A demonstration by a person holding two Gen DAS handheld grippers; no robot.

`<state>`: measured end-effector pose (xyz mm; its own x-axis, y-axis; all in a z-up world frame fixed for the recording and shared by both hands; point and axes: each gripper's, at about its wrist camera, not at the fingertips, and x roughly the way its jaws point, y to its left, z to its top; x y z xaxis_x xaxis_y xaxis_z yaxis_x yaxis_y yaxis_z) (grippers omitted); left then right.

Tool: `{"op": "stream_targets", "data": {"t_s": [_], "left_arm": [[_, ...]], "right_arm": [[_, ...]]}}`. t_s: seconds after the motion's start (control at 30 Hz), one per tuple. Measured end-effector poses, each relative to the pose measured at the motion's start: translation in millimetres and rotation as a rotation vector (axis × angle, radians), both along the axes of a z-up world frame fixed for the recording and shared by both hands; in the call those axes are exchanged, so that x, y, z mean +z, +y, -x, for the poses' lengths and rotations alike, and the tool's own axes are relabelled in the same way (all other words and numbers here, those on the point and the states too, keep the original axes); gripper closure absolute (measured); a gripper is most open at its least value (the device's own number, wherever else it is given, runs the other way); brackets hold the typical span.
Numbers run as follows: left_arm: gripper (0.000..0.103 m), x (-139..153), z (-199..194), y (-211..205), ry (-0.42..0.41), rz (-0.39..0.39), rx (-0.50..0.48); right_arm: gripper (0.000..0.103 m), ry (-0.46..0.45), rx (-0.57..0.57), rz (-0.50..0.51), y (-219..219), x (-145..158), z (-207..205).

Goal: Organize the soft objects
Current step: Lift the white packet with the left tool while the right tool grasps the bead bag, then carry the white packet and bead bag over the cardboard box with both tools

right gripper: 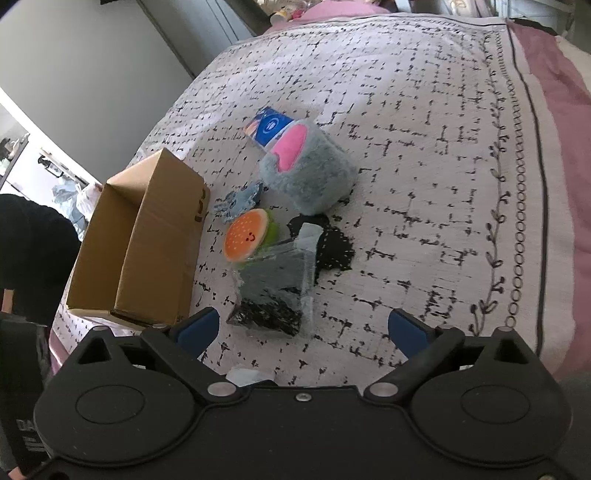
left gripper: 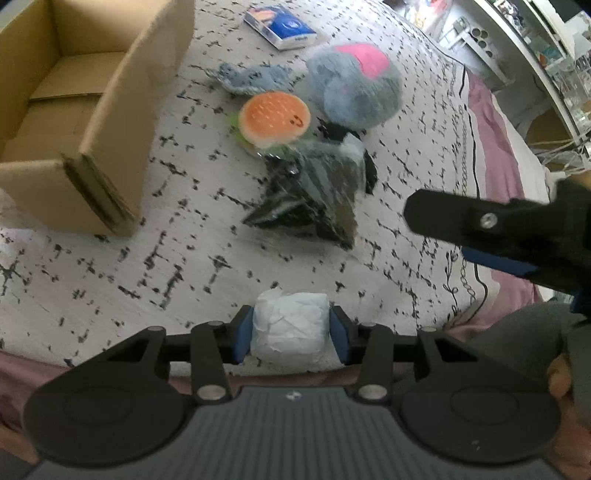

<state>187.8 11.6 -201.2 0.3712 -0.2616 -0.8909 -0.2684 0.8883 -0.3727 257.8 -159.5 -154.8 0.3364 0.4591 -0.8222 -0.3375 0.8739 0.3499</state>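
My left gripper [left gripper: 291,326] is shut on a white soft packet [left gripper: 290,325], held over the near edge of the bed. An open cardboard box [left gripper: 74,110] stands at the far left; it also shows in the right wrist view [right gripper: 147,243]. Ahead lie a burger plush [left gripper: 274,118], a grey and pink plush [left gripper: 354,86], a small blue plush [left gripper: 251,75], a clear bag of dark cloth [left gripper: 314,192] and a blue tissue pack [left gripper: 280,26]. My right gripper [right gripper: 301,328] is open and empty, just short of the clear bag [right gripper: 277,288].
The patterned white blanket [right gripper: 424,147] covers the bed, with a pink sheet [right gripper: 565,110] along its right edge. Shelves and clutter [left gripper: 535,55] stand beyond the bed at the right. A black cloth [right gripper: 332,243] lies under the bag.
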Motion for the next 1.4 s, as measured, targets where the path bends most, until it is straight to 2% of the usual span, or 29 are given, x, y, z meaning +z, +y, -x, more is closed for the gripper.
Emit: {"op": "stream_targets", "data": {"t_s": [0.2,0.43,0.53,0.67,0.93,1.0,1.07,1.13,1.23,1.4], "left_arm": [[0.059,2.2,-1.1,16.1,-0.014,0.006,0.038],[0.059,-0.7,0.2,28.2,-0.017,0.027,0.063],[0.059,-0.7,0.1,32.9,-0.019,0.024,0.068],[0.059,-3.4,0.0,38.7,-0.018,0.026,0.078],[0.059,-6.3,3.8,42.5,-0.034,0.026,0.082],[0.059,-5.6,5.1,43.8,-0.040,0.022,0.085],[0.059,-5.0,6.4,45.0,-0.046,0.019,0.088],[0.059,-4.1,7.4,46.3,-0.051,0.021,0.090],[0.059,2.0,9.8,47.6,-0.075,0.015,0.091],[0.059,15.3,18.4,48.9,-0.119,0.007,0.086]], "right_arm": [[0.009,0.006,0.019,-0.006,14.4,-9.7,-7.0],[0.020,0.023,0.007,-0.004,28.0,-25.9,-17.9],[0.021,0.030,-0.003,-0.009,31.6,-29.8,-22.0],[0.028,0.048,-0.021,-0.018,36.0,-35.9,-27.2],[0.030,0.050,-0.026,-0.025,45.9,-42.3,-28.2],[0.038,0.047,-0.021,-0.034,47.8,-43.5,-28.0],[0.060,0.049,-0.008,-0.051,49.8,-44.4,-27.8],[0.069,0.052,0.002,-0.058,51.8,-45.5,-27.1],[0.075,0.028,0.007,-0.048,54.2,-40.3,-22.3],[0.075,-0.011,-0.012,-0.035,48.5,-26.2,-8.6]]}}
